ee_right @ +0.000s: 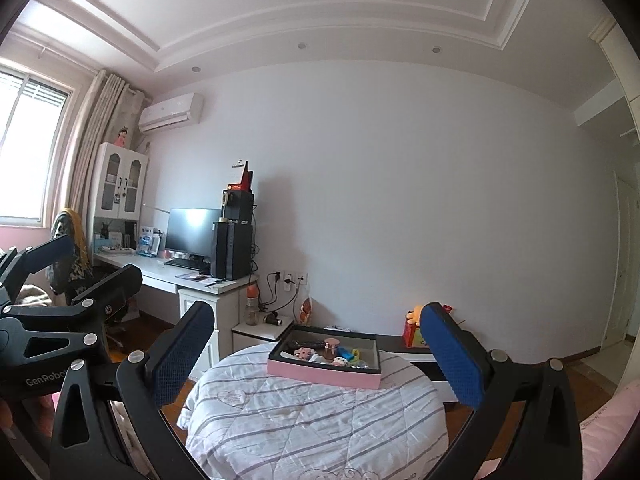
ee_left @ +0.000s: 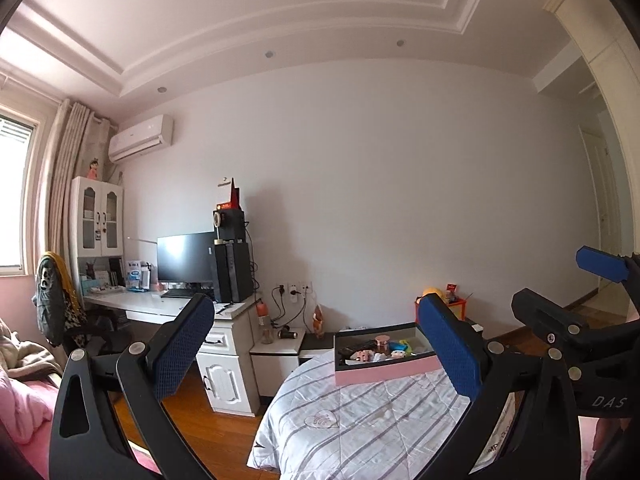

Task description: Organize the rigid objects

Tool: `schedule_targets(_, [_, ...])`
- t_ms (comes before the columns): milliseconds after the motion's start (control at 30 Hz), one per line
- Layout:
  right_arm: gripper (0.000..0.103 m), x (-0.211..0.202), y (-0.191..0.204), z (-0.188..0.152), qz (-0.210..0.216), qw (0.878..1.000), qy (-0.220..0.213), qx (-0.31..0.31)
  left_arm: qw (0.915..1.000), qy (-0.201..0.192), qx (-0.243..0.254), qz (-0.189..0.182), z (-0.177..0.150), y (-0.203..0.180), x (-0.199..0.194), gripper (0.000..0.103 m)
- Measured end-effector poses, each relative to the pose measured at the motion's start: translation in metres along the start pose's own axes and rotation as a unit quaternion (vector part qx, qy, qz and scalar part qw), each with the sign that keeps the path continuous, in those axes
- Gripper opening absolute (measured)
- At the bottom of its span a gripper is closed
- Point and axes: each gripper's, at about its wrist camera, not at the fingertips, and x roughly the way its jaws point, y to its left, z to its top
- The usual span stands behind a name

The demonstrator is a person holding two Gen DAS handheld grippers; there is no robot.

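A pink-sided open box (ee_right: 320, 376) sits on a round surface under a striped white quilt (ee_right: 316, 420). It holds several small items, among them a rose-gold capped jar (ee_right: 331, 349) and small toys. My right gripper (ee_right: 318, 356) is open and empty, held back from the box. My left gripper (ee_left: 320, 356) is open and empty too, with the box (ee_left: 380, 374) beyond its right finger. The right gripper also shows at the right edge of the left wrist view (ee_left: 560, 292), and the left gripper at the left edge of the right wrist view (ee_right: 68, 272).
A white desk (ee_right: 168, 276) with monitor and black speakers stands left by the window. A low nightstand (ee_right: 260, 332) and a black bench (ee_right: 404, 346) with a red toy box lie behind the quilt. Pink bedding (ee_right: 612, 420) is at the lower right. Wooden floor surrounds.
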Motion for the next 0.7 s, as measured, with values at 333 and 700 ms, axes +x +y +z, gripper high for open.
schedule_targets(333, [0.103, -0.001, 0.006, 0.008, -0.003, 1.000, -0.001, -0.002, 0.9998, -0.004, -0.020, -0.004, 0.005, 0.008, 0.002, 0.103])
schedule_targets(700, [0.103, -0.007, 0.013, 0.009, -0.007, 1.000, -0.012, -0.013, 0.9996, -0.004, -0.030, -0.002, 0.004, 0.015, 0.001, 0.103])
